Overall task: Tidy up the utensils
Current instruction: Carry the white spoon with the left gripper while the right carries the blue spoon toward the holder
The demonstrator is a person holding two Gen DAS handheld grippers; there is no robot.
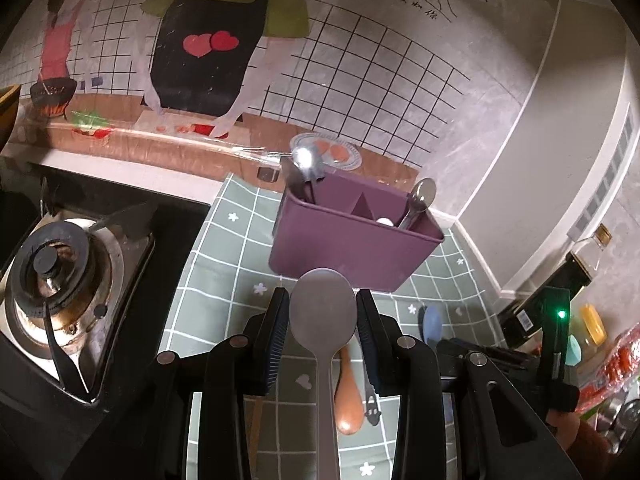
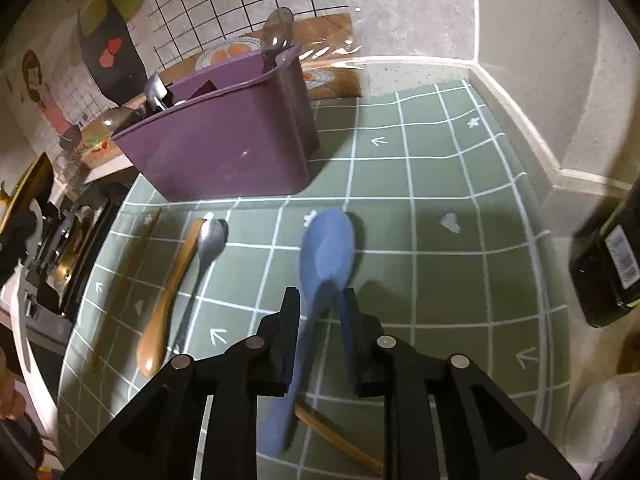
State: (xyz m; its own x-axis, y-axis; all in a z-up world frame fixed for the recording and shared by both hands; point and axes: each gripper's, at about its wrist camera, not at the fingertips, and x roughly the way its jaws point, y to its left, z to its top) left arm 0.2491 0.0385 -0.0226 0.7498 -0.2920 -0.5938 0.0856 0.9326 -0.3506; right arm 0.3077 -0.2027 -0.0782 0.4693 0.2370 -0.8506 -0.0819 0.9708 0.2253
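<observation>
A purple utensil holder [image 1: 352, 240] stands on the green checked mat [image 1: 224, 264] with metal spoons upright in it; it also shows in the right wrist view [image 2: 224, 148]. My left gripper [image 1: 322, 308] is shut on a steel spoon [image 1: 323, 312], bowl forward, just short of the holder. My right gripper [image 2: 318, 300] is shut on a blue spoon [image 2: 326, 248], above the mat, right of the holder. A wooden spoon [image 2: 168, 296] and a metal spoon [image 2: 210, 240] lie on the mat [image 2: 440, 200].
A gas burner [image 1: 60, 276] sits left of the mat. A dark bottle [image 2: 608, 256] stands at the right. A wooden stick [image 2: 336, 436] lies under my right gripper. The wall with a cartoon sticker [image 1: 208, 48] rises behind the holder.
</observation>
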